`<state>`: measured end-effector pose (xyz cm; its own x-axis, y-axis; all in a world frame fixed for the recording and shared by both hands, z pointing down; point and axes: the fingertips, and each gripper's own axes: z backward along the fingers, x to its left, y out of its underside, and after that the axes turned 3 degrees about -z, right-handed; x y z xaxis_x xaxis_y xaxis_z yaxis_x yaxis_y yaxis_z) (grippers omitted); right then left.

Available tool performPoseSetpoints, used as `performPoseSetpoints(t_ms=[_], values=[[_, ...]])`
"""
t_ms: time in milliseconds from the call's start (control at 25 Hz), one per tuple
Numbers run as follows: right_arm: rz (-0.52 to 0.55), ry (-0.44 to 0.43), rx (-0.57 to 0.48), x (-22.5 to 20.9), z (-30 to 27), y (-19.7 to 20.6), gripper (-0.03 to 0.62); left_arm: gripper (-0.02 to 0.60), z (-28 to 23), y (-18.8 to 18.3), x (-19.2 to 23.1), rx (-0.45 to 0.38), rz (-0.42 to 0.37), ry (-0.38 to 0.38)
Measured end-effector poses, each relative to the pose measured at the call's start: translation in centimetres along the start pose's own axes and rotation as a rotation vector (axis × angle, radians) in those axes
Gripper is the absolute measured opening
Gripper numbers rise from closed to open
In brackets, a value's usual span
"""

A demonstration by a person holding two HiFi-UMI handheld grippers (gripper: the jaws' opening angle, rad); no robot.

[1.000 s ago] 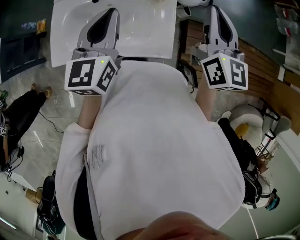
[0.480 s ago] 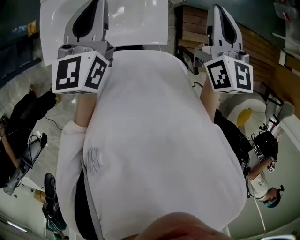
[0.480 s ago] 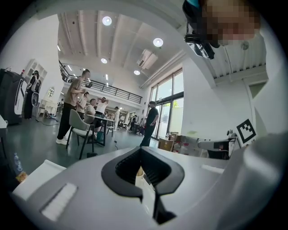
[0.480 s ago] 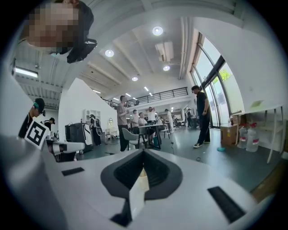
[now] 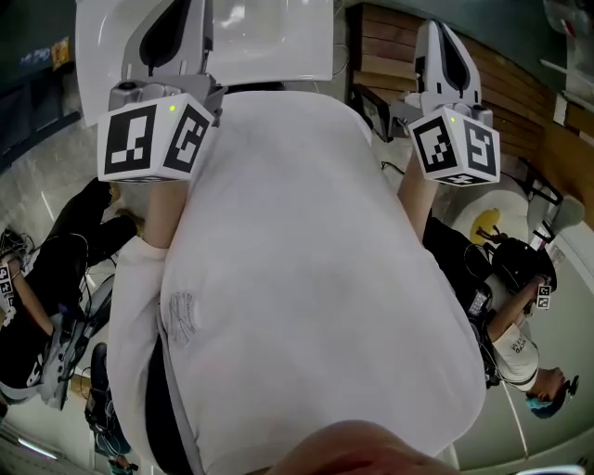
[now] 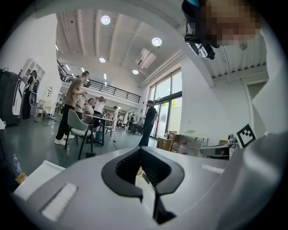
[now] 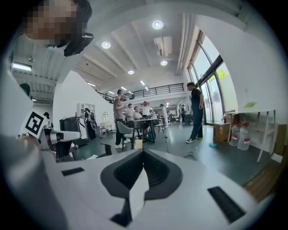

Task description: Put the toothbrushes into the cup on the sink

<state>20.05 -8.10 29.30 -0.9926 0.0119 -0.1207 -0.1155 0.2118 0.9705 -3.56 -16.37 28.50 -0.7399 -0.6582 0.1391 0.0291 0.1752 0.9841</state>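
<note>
Left gripper [image 6: 143,173]: jaws clenched together, nothing between them, long axis pointing toward white sink [image 5: 278,42]. Right gripper [image 7: 141,175]: likewise clenched, empty, parallel, right of sink.

The wearer's white shirt [image 5: 297,278] fills the middle of the head view, seen from straight above. The left gripper [image 5: 181,11] reaches forward over the white sink [image 5: 269,42], crossing its near edge toward the left side, with its marker cube [image 5: 153,139] just short of that edge. The right gripper [image 5: 436,32] points the same way but sits off the sink's right edge, over wooden boards [image 5: 520,102]; its own marker cube [image 5: 453,144] faces up. Left of the shirt, a person in dark clothes [image 5: 46,278] stands on the pale marbled floor [image 5: 56,176]. At lower right is another person in a cap [image 5: 515,343].
</note>
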Motion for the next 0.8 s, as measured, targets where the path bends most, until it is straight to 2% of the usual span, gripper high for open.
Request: performPoseSetpoints(t_ms=[800], values=[[-0.015, -0.047, -0.029, 1.1, -0.4, -0.5, 0.011, -0.015, -0.1, -0.2, -0.3, -0.001, -0.006, 0.020]])
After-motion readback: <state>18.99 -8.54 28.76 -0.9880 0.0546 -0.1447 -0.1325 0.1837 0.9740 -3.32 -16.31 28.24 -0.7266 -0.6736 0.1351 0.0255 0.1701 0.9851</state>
